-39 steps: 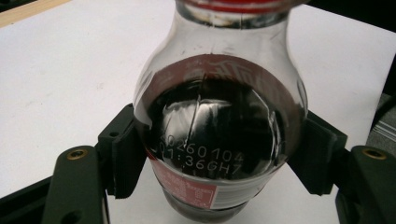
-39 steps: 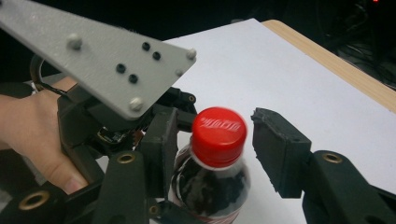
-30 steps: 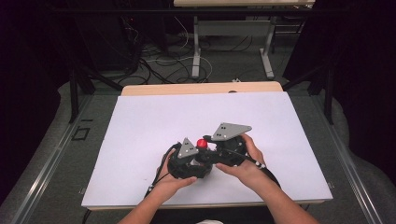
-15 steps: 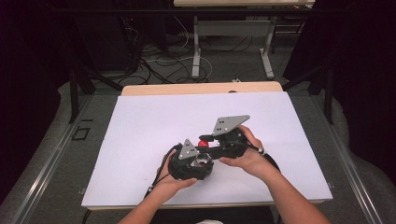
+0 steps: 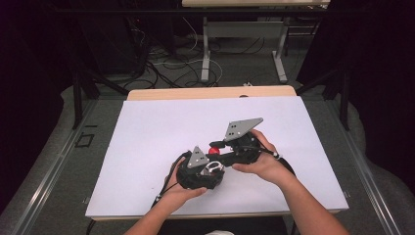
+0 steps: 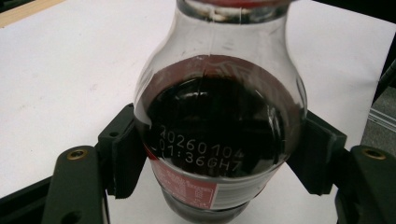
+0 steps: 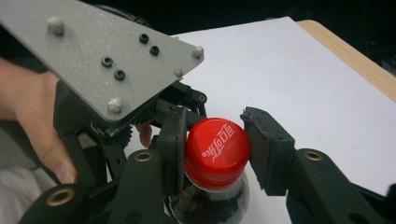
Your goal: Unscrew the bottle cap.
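Observation:
A dark cola bottle [image 6: 219, 116] with a red cap [image 7: 217, 147] is held just above the white table. My left gripper [image 6: 219, 163] is shut on its body, both pads [image 6: 126, 154] pressing the clear plastic. My right gripper [image 7: 217, 140] straddles the cap; its jaws have just been opening, with one pad against the cap and the other barely off it. In the high view the two grippers meet near the table's front middle, with the red cap [image 5: 214, 150] between the left gripper [image 5: 210, 169] and the right gripper [image 5: 218, 146].
A white sheet [image 5: 161, 127] covers the table, with a wooden edge [image 5: 195, 93] at the far side. The left gripper's grey plate [image 7: 102, 51] and the hand [image 7: 28, 116] holding it stand close beside the cap. Table legs and cables [image 5: 161, 58] lie beyond the table.
The right gripper has turned a little about the cap, its grey plate swinging slightly up and to the right. The left gripper and the bottle have stayed put.

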A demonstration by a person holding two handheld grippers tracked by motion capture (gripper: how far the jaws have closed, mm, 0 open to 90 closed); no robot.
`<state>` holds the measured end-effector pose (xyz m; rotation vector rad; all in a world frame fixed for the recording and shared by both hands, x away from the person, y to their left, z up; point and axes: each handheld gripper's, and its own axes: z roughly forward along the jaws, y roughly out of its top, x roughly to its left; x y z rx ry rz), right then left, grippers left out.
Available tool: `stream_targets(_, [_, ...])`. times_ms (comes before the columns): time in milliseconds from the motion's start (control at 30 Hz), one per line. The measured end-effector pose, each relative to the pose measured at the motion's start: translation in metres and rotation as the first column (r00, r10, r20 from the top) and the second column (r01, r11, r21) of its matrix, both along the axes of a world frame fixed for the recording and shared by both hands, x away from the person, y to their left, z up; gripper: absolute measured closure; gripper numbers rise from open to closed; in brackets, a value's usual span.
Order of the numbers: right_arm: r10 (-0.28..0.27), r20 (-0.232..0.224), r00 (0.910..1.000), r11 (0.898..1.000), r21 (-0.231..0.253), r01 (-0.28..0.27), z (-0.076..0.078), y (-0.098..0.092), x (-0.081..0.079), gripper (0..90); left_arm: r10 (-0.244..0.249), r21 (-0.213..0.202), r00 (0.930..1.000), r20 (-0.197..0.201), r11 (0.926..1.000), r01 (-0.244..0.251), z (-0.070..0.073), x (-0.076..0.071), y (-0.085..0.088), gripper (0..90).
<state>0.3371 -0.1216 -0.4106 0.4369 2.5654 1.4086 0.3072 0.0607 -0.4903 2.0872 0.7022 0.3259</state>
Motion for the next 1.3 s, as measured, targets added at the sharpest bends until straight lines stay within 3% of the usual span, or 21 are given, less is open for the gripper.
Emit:
stream_targets(33, [-0.048,-0.008,0.9988,0.999,0.013,0.048,0.001,0.001,-0.004,50.9,0.004,0.0,1.0,-0.007,1.0,-0.004,0.0,0.0,0.001,30.1])
stream_targets(100, [-0.123,0.009,0.9924,0.992,0.021,0.123,0.0,0.003,-0.009,49.7,0.013,0.011,0.9999,-0.006,0.9999,-0.013,0.001,0.001,0.002,30.1])
stream_targets(167, [-0.173,0.022,0.9846,0.985,0.025,0.173,-0.001,0.006,-0.014,49.7,0.024,-0.008,0.9996,-0.011,0.9997,-0.024,0.0,0.002,0.003,30.1])
stream_targets(300, [-0.225,0.012,0.9742,0.973,0.049,0.225,-0.005,0.012,-0.02,50.1,0.027,-0.004,0.9996,-0.012,0.9996,-0.027,0.0,0.002,0.003,30.1])
stream_targets(367, [-0.225,0.003,0.9743,0.973,0.044,0.225,-0.005,0.013,-0.022,50.7,0.017,0.01,0.9998,-0.01,0.9998,-0.017,0.001,0.001,0.003,30.1])
stream_targets(400, [-0.228,0.044,0.9728,0.973,0.05,0.225,-0.006,0.017,-0.023,52.3,0.023,-0.003,0.9997,-0.011,0.9997,-0.023,0.0,0.001,0.002,30.1])
stream_targets(467, [-0.23,0.07,0.9706,0.973,0.042,0.228,-0.006,0.018,-0.024,55.8,0.023,0.002,0.9997,0.004,0.9997,-0.023,0.001,0.001,0.002,30.1])
stream_targets(600, [-0.195,0.062,0.9788,0.98,0.037,0.193,-0.005,0.015,-0.019,60.4,0.017,-0.008,0.9999,0.0,0.9998,-0.017,0.001,0.001,0.001,30.1])
stream_targets(667, [-0.134,0.058,0.9893,0.991,0.028,0.132,-0.005,0.013,-0.014,60.6,0.014,-0.01,0.9998,-0.011,0.9999,-0.014,0.001,0.0,0.002,30.1])
stream_targets(700, [-0.134,0.058,0.9893,0.991,0.028,0.132,-0.005,0.013,-0.014,60.6,0.006,0.003,0.9999,-0.008,1.0,-0.006,0.001,0.0,0.003,30.1])
stream_targets(733, [-0.07,0.042,0.9967,0.997,0.023,0.069,-0.003,0.009,-0.008,61.0,0.004,0.008,1.0,-0.009,1.0,-0.004,0.002,0.0,0.002,30.1])
stream_targets(767, [-0.07,0.042,0.9967,0.997,0.023,0.069,-0.003,0.009,-0.008,61.0,0.002,0.005,1.0,0.0,1.0,-0.002,0.001,-0.001,0.002,30.1])
stream_targets(800, [0.006,0.024,0.9997,1.0,0.009,-0.006,-0.001,0.004,-0.001,61.1,-0.011,0.01,0.9999,-0.006,0.9999,0.011,0.002,-0.001,0.001,30.1])
stream_targets(867, [0.035,0.014,0.9993,0.999,0.01,-0.035,-0.001,0.002,0.001,61.1,-0.014,0.006,0.9999,0.004,0.9999,0.014,0.001,-0.001,0.0,30.1])
stream_targets(933, [0.101,0.02,0.9947,0.995,0.004,-0.101,-0.002,-0.001,0.007,60.8,-0.017,0.011,0.9998,0.002,0.9998,0.017,0.001,-0.001,-0.001,30.1])
stream_targets(1033, [0.078,0.017,0.9968,0.997,0.001,-0.078,-0.002,0.0,0.005,57.3,-0.018,0.012,0.9998,-0.01,0.9998,0.018,0.001,-0.001,0.0,30.1])
stream_targets(1067, [0.062,0.014,0.998,0.998,0.004,-0.062,-0.001,0.001,0.002,50.7,-0.004,0.008,1.0,0.005,1.0,0.004,0.0,0.0,0.0,30.1])
stream_targets(1100, [0.016,0.048,0.9987,1.0,0.023,-0.017,0.0,0.003,-0.004,48.0,0.009,-0.003,0.9999,-0.006,1.0,-0.009,0.0,0.0,0.001,30.1])
stream_targets(1133, [0.016,0.048,0.9987,1.0,0.023,-0.017,0.0,0.003,-0.004,48.0,0.011,-0.003,0.9999,-0.005,0.9999,-0.011,0.0,0.0,0.001,30.1])
stream_targets(1167, [-0.034,0.083,0.996,0.999,0.027,0.032,0.001,0.004,-0.009,47.4,0.017,-0.006,0.9998,-0.009,0.9998,-0.017,0.001,0.001,0.002,30.1])
stream_targets(1300, [-0.085,0.07,0.994,0.996,0.017,0.084,0.002,0.006,-0.015,49.8,0.027,-0.001,0.9996,-0.011,0.9996,-0.027,0.001,0.001,0.003,30.1])
